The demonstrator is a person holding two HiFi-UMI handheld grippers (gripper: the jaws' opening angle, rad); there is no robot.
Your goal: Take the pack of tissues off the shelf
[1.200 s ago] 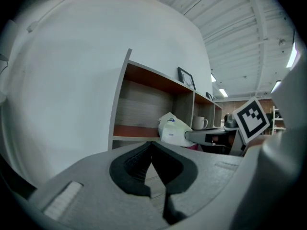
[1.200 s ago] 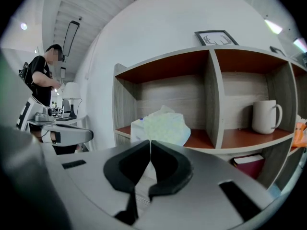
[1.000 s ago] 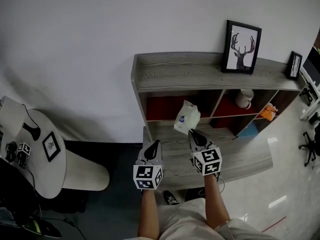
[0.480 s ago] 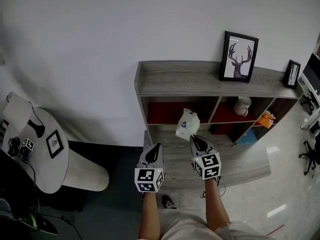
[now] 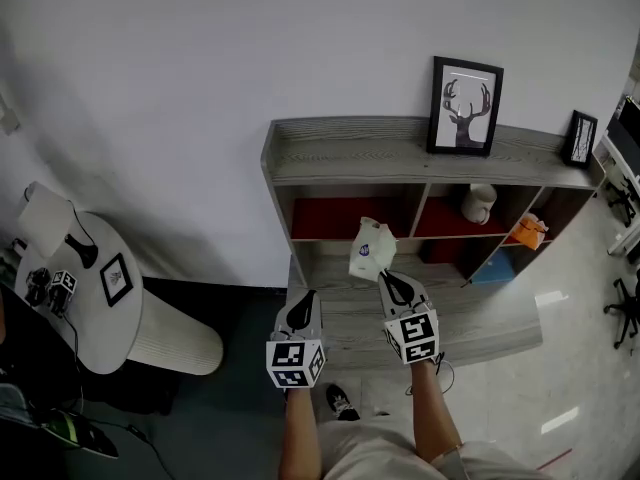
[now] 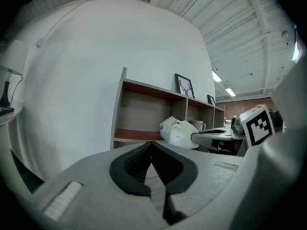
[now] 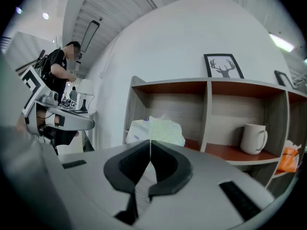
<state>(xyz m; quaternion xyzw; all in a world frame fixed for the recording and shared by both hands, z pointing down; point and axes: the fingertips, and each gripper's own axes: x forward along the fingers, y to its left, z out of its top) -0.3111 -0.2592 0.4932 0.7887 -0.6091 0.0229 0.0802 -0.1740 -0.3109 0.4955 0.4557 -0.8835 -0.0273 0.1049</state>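
The pack of tissues (image 5: 371,248), white and crumpled with a small blue mark, hangs in front of the left compartment of the grey wooden shelf (image 5: 400,148), over its lower ledge. My right gripper (image 5: 383,276) is shut on the pack's near edge. In the right gripper view the pack (image 7: 156,130) sticks out just beyond the closed tips (image 7: 150,143). My left gripper (image 5: 308,296) is shut and holds nothing, level with the right one and a little to its left. The left gripper view shows the pack (image 6: 178,131) to its right.
A framed deer picture (image 5: 465,106) and a small frame (image 5: 578,138) stand on the shelf top. A white mug (image 5: 479,203) and an orange item (image 5: 528,231) sit in compartments to the right. A round white table (image 5: 110,318) stands at the left. A person (image 7: 60,68) stands behind.
The right gripper with the pack has come slightly back and down from the compartment opening. The left gripper has kept its place beside it.
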